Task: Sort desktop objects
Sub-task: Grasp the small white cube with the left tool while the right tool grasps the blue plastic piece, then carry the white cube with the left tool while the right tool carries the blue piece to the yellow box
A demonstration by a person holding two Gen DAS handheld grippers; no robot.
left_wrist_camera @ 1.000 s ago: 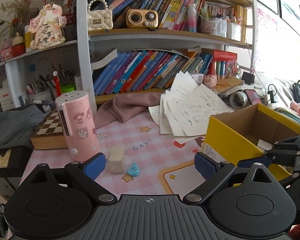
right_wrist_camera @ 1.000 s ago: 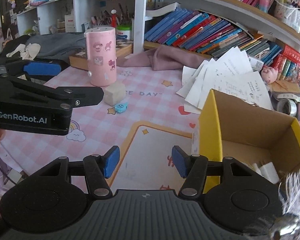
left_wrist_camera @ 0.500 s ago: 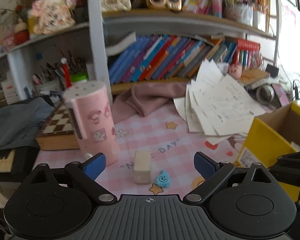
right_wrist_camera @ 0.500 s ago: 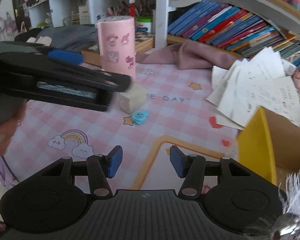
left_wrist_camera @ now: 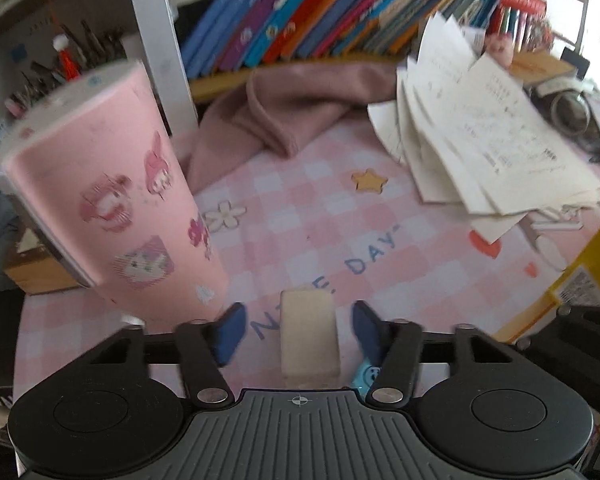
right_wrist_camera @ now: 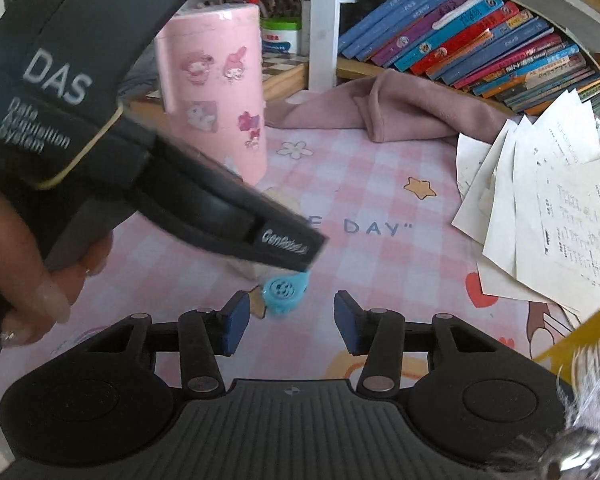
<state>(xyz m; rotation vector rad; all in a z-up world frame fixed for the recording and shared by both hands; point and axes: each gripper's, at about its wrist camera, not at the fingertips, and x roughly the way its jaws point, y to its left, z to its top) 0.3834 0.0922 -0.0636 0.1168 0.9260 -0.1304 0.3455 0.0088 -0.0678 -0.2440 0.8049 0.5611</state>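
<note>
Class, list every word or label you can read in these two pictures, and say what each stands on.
"DAS": left gripper housing.
"Data Acquisition System": same housing, blurred.
"E DAY": pink desk mat.
"DAY": the mat, left view.
Unreadable: gripper side logo, book spines, paper sheets, yellow box label.

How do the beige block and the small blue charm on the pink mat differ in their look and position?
The beige block is a plain, boxy piece; the blue charm is drop-shaped with a face on it. The block is clearly larger than the charm. The block stands between the left gripper pads, which do not yet touch it; the charm lies just ahead of the right gripper, not between its pads. Both rest on the pink mat, close together.
</note>
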